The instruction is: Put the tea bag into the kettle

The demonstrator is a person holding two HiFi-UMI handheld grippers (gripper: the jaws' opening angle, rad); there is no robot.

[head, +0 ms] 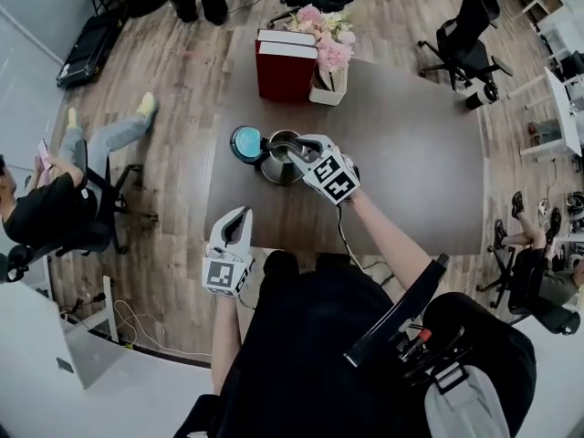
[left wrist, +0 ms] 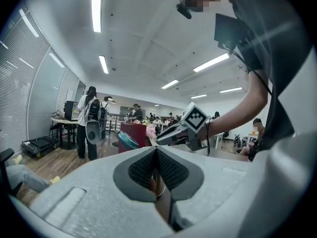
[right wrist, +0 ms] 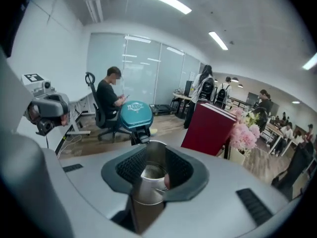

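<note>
head view: kettle (head: 281, 164) stands on the brown table (head: 411, 172), with its teal lid (head: 245, 142) tipped open to the left. The right gripper (head: 306, 151) hangs right over the kettle mouth and covers most of it, so the inside can't be seen from here. The left gripper (head: 239, 217) is near the table's near edge, well apart from the kettle. Red books (head: 286, 65) and flowers (head: 328, 39) sit at the far edge.

left gripper view: the left gripper (left wrist: 157, 150) is clenched, pads meeting at the tips. The slit below them shows only a brownish blur; can't tell what it is. Its own body hides the kettle. Only an edge of the lid (left wrist: 128, 140) and the right gripper (left wrist: 166, 137) show above it.

right gripper view: the right gripper (right wrist: 154, 165) is released, jaws apart and pressing on nothing, looking down into the open kettle (right wrist: 148, 192) between them. There is a pale patch deep inside, and a small reddish bit at the rim by the right-hand pad. Can't tell if either is the tea bag; no view shows it clearly. The left gripper (right wrist: 47, 105) is at the left edge, partly cut off.
</note>
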